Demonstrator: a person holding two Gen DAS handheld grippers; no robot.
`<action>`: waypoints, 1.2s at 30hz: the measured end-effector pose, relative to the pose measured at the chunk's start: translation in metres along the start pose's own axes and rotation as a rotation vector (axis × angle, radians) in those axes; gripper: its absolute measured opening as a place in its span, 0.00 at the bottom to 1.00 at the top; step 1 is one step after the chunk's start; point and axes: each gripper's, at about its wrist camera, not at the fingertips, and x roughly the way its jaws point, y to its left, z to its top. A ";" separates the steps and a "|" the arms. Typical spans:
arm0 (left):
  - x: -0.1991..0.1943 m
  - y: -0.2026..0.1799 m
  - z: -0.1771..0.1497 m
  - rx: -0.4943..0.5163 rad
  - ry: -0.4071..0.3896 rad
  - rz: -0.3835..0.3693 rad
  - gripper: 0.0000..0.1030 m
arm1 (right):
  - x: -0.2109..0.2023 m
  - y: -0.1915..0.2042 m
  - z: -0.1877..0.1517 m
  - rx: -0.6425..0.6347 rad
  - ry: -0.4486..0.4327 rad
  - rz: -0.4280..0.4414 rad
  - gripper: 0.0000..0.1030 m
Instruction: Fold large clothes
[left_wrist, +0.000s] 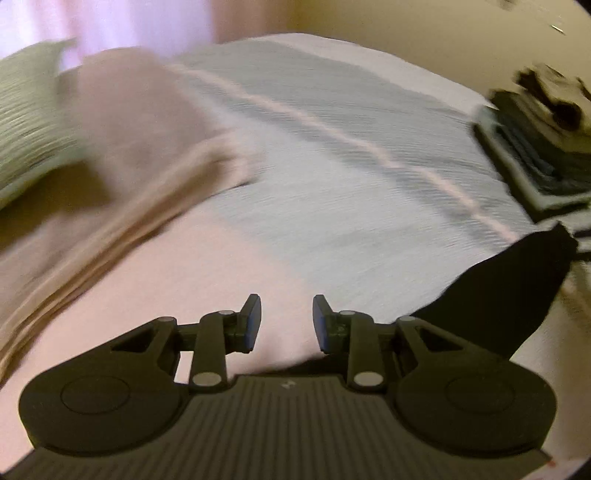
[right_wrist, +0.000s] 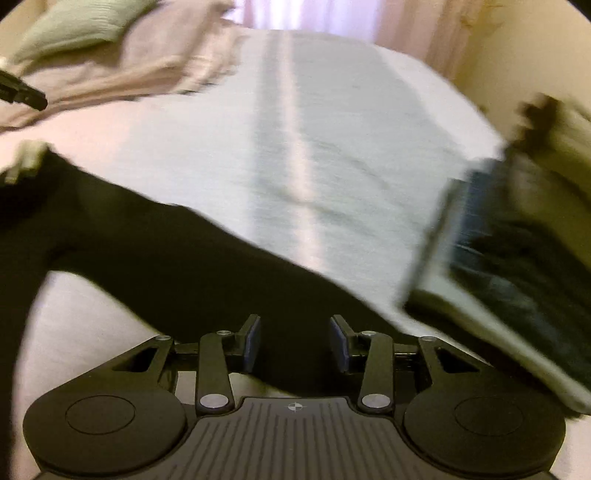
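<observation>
Both the left gripper (left_wrist: 287, 322) and right gripper (right_wrist: 295, 344) hover open and empty above the bed (left_wrist: 332, 155). A black garment (right_wrist: 166, 258), probably trousers, lies below the right one; closing now could pinch the sheet.

Each camera sits just behind its own tongs and looks steeply down and forward over a bed (left_wrist: 332, 155). Both views are blurred. They share the pale striped bedspread (right_wrist: 332, 155) ahead, the green pillow (left_wrist: 26, 122) far left, and the black garment (right_wrist: 166, 258).
</observation>
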 end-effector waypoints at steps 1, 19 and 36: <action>-0.017 0.020 -0.014 -0.028 0.005 0.043 0.25 | 0.000 0.013 0.007 -0.011 -0.007 0.034 0.37; -0.037 0.132 -0.158 -0.018 0.023 0.053 0.27 | 0.119 0.322 0.166 -0.555 -0.145 0.440 0.37; 0.004 0.191 -0.125 -0.308 -0.117 -0.065 0.00 | 0.166 0.316 0.230 -0.305 -0.145 0.386 0.00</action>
